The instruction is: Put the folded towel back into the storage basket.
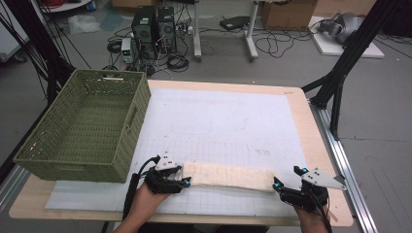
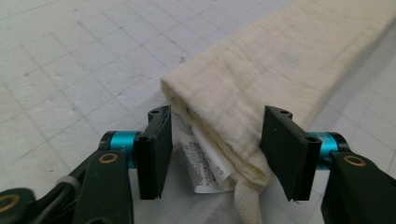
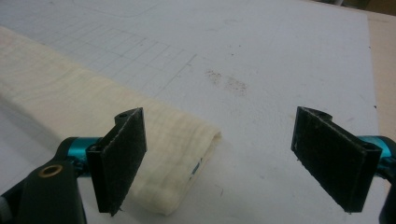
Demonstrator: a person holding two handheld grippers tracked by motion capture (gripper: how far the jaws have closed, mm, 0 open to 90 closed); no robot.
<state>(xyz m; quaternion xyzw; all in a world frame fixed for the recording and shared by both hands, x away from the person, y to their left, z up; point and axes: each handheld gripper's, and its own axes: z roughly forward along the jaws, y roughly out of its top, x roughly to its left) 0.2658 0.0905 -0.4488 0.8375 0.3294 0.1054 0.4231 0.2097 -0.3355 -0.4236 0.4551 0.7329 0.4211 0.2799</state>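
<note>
Cream folded towel (image 1: 227, 176) between parted jaws

Matt, prob. cotton towel (image 2: 261, 79); woven basket (image 1: 85, 126)

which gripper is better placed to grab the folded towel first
Left. The left gripper has its open fingers on either side of the towel end, ready to close. The right gripper is open too, but the towel's other end sits beside one finger, off-centre.
</note>
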